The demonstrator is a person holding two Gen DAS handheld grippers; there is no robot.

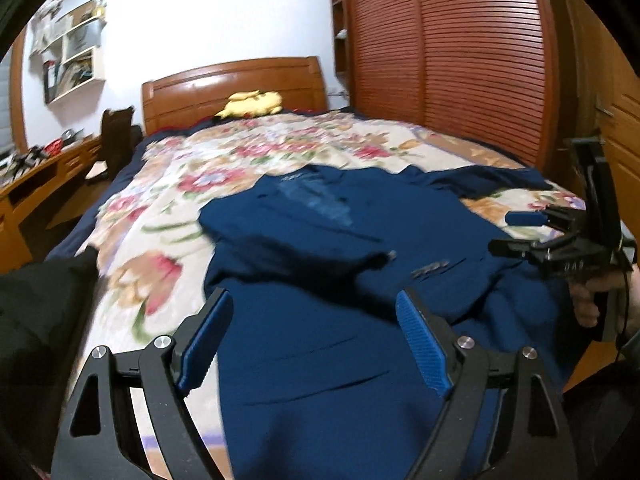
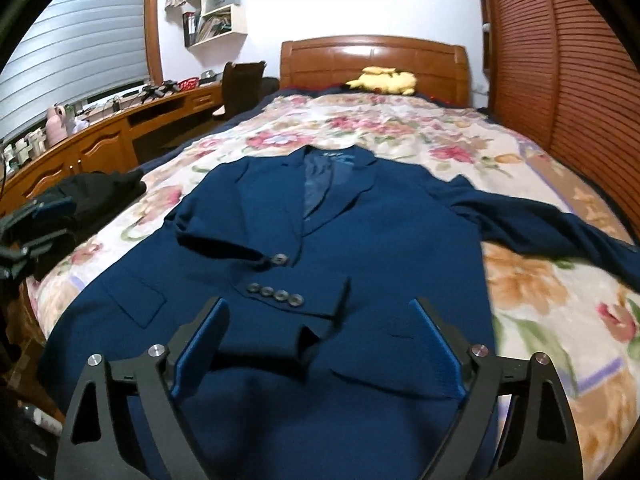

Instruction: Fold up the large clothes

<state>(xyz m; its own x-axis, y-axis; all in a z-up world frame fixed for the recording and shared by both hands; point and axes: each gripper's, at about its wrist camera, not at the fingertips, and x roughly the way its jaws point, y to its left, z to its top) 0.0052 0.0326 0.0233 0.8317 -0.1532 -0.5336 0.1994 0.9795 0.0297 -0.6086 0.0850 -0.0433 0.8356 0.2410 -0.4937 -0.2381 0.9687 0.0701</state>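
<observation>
Lying flat on floral bedspread (image 2: 532, 280), navy blazer (image 2: 360, 240), label unreadable, both grippers' fingers spread, empty.

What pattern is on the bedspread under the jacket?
Floral: red, pink and orange flowers on cream bedspread, clearest in the right wrist view.

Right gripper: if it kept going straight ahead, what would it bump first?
Probably the folded sleeve's cuff of the blue jacket. It lies just ahead between the open right gripper's fingers, though depth is hard to judge here.
</observation>
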